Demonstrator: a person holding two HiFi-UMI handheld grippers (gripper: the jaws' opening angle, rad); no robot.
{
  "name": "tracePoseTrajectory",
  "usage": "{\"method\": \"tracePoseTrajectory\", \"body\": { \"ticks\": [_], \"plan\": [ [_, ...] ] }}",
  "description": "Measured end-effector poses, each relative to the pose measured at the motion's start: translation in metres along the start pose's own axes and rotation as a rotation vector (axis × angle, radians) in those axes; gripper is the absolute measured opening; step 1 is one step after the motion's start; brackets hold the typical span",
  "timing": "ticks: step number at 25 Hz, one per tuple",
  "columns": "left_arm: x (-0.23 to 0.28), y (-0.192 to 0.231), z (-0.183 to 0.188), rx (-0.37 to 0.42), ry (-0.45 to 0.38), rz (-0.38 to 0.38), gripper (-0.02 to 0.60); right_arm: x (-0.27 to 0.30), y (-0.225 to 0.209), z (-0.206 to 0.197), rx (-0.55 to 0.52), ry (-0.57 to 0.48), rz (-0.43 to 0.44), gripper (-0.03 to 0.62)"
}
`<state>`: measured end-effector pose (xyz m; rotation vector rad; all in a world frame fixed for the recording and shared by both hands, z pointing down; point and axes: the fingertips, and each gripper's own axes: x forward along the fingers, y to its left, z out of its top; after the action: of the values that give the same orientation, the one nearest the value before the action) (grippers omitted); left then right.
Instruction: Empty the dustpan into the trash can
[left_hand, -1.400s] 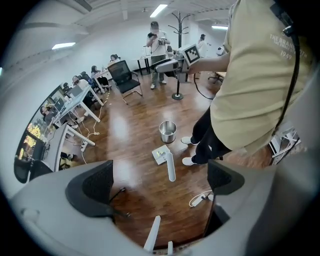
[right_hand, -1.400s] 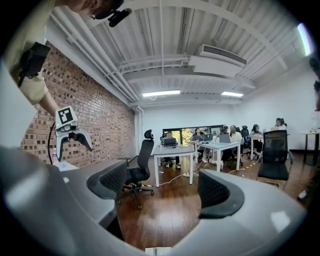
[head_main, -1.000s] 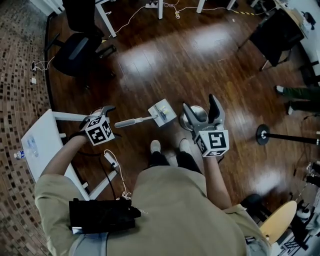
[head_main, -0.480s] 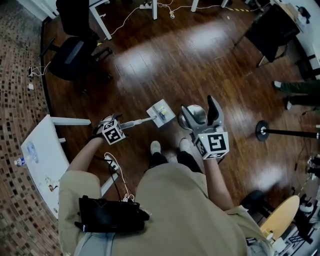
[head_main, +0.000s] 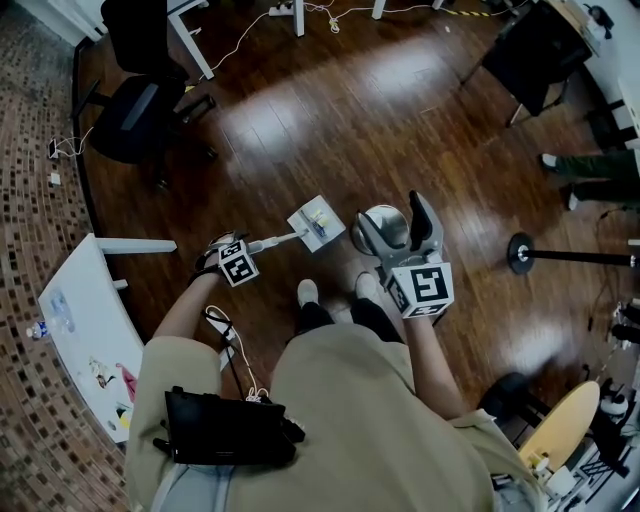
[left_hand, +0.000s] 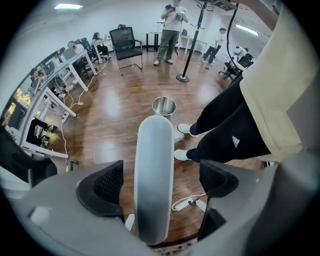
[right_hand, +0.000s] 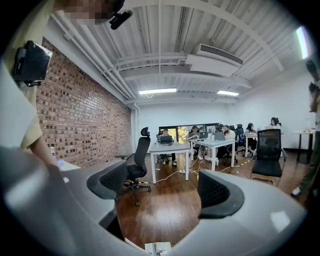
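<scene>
The dustpan (head_main: 316, 222) lies on the wooden floor, its white pan holding small bits and its grey handle (head_main: 268, 242) running left. My left gripper (head_main: 226, 250) points down over the handle's end. In the left gripper view the handle (left_hand: 153, 170) stands between the pads (left_hand: 107, 183), with a gap on each side; the jaws have just been closing. The silver trash can (head_main: 384, 226) stands right of the pan and also shows as trash can (left_hand: 164, 106). My right gripper (head_main: 394, 218) hangs open and empty above the can, pointing level into the room.
My white shoes (head_main: 309, 293) stand just behind the dustpan. A white table (head_main: 75, 310) and a power strip with cable (head_main: 222, 325) are at my left. A black office chair (head_main: 135, 110) stands far left, a round stand base (head_main: 521, 253) to the right.
My left gripper has come down and toward the dustpan; the handle's end now sits between its jaws, which have narrowed. The right gripper has stayed over the can.
</scene>
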<state>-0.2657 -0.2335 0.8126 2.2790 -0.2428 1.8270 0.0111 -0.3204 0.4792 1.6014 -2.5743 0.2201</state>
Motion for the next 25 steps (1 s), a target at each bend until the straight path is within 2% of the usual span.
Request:
{"method": "tracePoseTrajectory", "body": {
  "ticks": [5, 8, 10, 13, 15, 16, 18, 19, 22, 25],
  "plan": [
    [0.015, 0.004, 0.001, -0.075, -0.013, 0.013, 0.463, -0.002, -0.001, -0.001, 0.004, 0.007, -0.007, 0.437],
    [0.024, 0.002, -0.002, -0.068, 0.012, 0.026, 0.436, -0.003, -0.001, -0.001, -0.002, 0.003, -0.002, 0.437],
    [0.026, 0.005, -0.004, -0.049, 0.026, 0.05, 0.363, -0.006, -0.003, -0.002, -0.004, 0.005, -0.006, 0.437],
    [0.026, 0.013, -0.008, -0.069, 0.035, 0.086, 0.254, -0.009, -0.008, -0.002, 0.012, 0.009, -0.016, 0.437],
    [0.026, 0.018, -0.01, -0.063, 0.05, 0.116, 0.205, -0.009, -0.008, 0.003, 0.023, 0.002, -0.016, 0.437],
    [0.026, 0.019, -0.009, -0.038, 0.06, 0.128, 0.173, -0.009, -0.007, 0.006, 0.023, -0.004, -0.015, 0.437],
    [0.027, 0.016, -0.005, 0.026, 0.077, 0.13, 0.041, -0.008, -0.006, 0.01, 0.021, -0.014, -0.01, 0.437],
    [0.028, 0.014, -0.002, 0.044, 0.079, 0.118, 0.014, -0.008, -0.005, 0.011, 0.024, -0.017, -0.006, 0.437],
    [0.025, 0.003, 0.002, 0.035, 0.057, 0.071, 0.0, -0.006, 0.002, 0.008, 0.044, -0.018, 0.008, 0.437],
    [0.013, 0.002, 0.015, 0.013, 0.008, 0.067, 0.0, -0.007, 0.005, 0.011, 0.049, -0.027, 0.02, 0.437]
  ]
}}
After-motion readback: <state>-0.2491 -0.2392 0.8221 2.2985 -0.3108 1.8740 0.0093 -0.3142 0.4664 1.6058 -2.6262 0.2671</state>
